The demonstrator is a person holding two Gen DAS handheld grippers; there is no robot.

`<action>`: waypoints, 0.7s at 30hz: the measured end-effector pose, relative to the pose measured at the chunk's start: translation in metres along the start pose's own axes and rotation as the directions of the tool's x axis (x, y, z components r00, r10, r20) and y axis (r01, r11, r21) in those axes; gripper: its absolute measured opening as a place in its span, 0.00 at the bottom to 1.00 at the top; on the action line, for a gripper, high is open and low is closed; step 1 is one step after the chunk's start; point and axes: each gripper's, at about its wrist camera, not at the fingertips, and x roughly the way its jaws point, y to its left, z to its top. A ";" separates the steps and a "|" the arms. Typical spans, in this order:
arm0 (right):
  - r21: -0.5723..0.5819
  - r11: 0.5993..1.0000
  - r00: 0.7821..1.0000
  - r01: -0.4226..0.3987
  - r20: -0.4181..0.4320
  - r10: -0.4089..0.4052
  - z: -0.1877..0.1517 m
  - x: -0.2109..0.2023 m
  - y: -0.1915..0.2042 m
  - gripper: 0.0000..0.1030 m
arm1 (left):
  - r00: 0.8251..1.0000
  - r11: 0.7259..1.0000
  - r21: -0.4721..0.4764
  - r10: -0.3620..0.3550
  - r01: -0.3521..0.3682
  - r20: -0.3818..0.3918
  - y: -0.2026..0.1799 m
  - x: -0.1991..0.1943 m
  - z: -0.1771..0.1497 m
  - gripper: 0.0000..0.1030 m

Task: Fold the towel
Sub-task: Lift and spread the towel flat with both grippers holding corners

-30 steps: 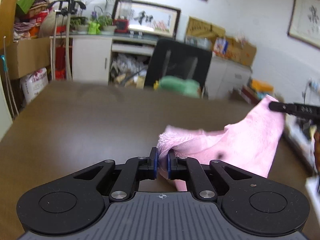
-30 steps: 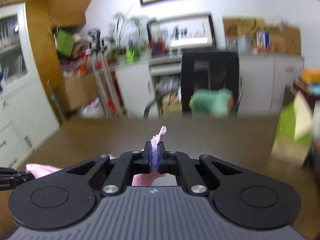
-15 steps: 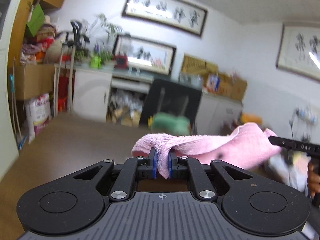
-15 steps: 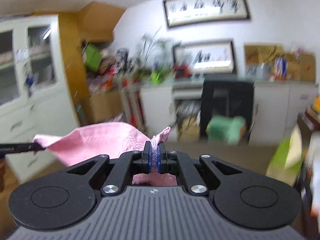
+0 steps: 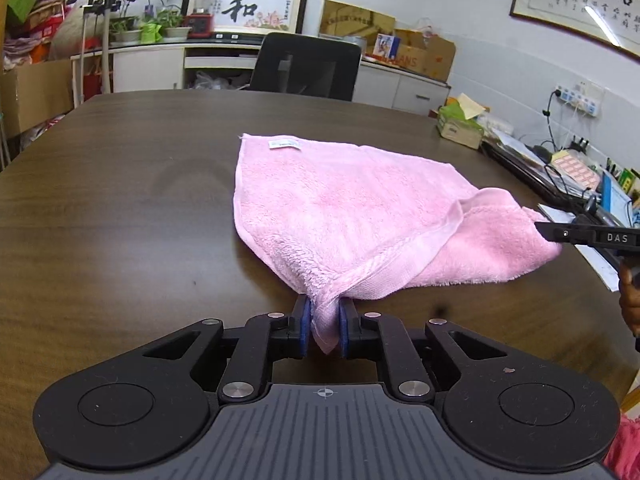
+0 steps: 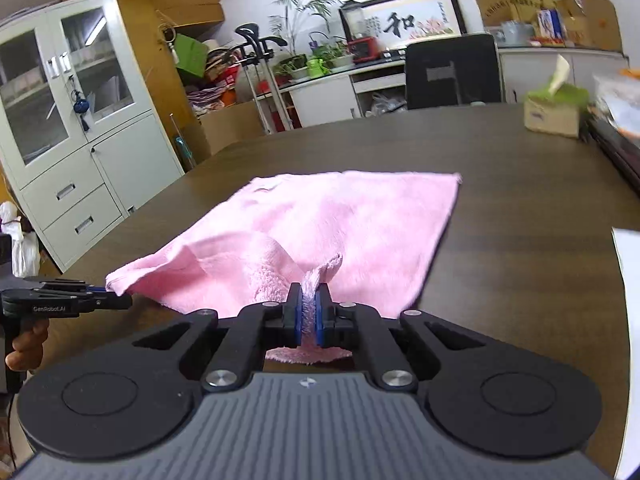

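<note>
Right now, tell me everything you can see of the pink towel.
The towel is pink, fluffy terry with a hemmed border and a small white label near its far left corner. Its far part lies spread on the dark table; the near edge is lifted and wrinkled. The left gripper, its jaws opening, still has one near corner between its pads; the right gripper is shut on the other. By the right gripper the edge curls over.

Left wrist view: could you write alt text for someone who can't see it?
A pink towel lies spread on a dark wooden table, one corner between the left gripper's opening fingers in the foreground. At the right edge, the right gripper holds another corner. A black office chair stands behind the table.
</note>
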 end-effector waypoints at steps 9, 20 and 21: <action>0.038 0.997 0.995 -0.061 0.078 0.057 -0.012 -0.033 -0.008 0.06 | 0.997 1.000 -0.008 -0.003 0.004 0.076 -0.005 -0.033 0.010 0.12; 0.094 0.994 0.990 -0.052 0.134 0.039 0.004 -0.054 -0.026 0.07 | 0.989 0.999 0.014 -0.036 0.035 0.145 -0.009 -0.042 0.030 0.13; 0.101 0.993 0.991 -0.054 0.131 0.041 0.003 -0.052 -0.028 0.07 | 0.990 0.998 0.036 -0.048 0.044 0.135 -0.009 -0.039 0.029 0.16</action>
